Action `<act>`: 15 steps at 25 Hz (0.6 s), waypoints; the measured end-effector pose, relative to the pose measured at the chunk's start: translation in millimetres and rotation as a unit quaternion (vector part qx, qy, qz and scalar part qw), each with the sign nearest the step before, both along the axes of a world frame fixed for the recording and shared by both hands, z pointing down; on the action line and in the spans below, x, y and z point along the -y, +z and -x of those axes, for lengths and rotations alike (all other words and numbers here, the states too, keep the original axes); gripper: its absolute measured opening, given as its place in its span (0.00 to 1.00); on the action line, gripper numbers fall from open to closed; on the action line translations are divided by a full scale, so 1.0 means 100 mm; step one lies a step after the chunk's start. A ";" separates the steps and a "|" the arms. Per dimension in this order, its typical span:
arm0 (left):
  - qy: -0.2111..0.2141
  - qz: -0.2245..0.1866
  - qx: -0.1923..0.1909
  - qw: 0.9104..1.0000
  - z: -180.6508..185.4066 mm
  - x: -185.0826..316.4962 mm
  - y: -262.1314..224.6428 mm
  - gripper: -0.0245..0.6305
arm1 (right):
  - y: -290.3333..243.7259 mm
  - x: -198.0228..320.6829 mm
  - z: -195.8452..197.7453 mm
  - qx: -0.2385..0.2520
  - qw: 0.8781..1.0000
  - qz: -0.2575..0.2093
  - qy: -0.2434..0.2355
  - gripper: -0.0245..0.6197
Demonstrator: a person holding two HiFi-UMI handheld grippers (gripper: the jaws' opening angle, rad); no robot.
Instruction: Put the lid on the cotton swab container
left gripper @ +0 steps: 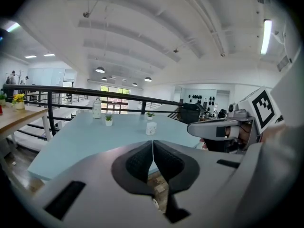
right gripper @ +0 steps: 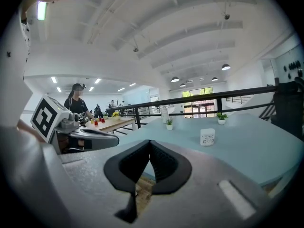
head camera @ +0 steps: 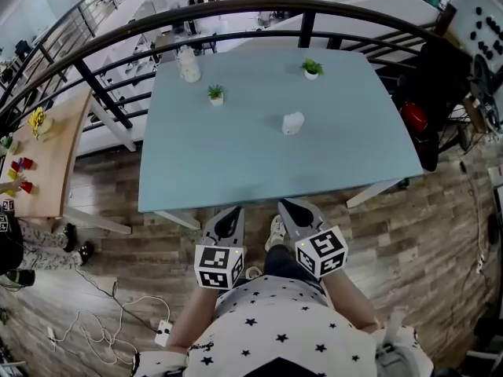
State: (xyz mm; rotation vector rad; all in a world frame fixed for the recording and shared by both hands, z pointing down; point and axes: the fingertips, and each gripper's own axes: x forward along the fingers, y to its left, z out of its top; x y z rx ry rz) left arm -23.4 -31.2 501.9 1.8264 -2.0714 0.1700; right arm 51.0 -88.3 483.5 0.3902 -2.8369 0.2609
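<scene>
Cotton swab container (head camera: 292, 122) on table (head camera: 236, 171) (contents unseen)

The small white container (head camera: 292, 122) on the blue table (head camera: 236, 171) is too small in the head view to tell whether a lid sits on it. The print on its front stays unreadable in the right gripper view (a faint grey smudge, no more). The wooden side table (head camera: 47, 148) is cut off by the left edge. The hands holding the left gripper (head camera: 234, 210) and right gripper (head camera: 287, 205) are hidden beneath the marker cubes (head camera: 218, 266).
</scene>
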 end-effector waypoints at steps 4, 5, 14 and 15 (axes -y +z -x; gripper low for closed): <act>-0.004 -0.004 -0.002 1.000 -0.02 -0.11 -0.01 0.05 | -0.04 -0.10 -0.01 0.005 1.000 -0.001 -0.003 0.05; -0.005 -0.005 -0.003 1.000 -0.03 -0.13 -0.01 0.05 | -0.04 -0.12 -0.01 0.005 1.000 -0.001 -0.003 0.05; -0.006 -0.011 -0.005 1.000 -0.04 -0.19 -0.04 0.05 | -0.06 -0.18 -0.04 0.004 1.000 -0.014 0.003 0.05; -0.006 -0.010 -0.005 1.000 -0.04 -0.20 -0.04 0.05 | -0.07 -0.20 -0.04 0.005 1.000 -0.014 0.002 0.05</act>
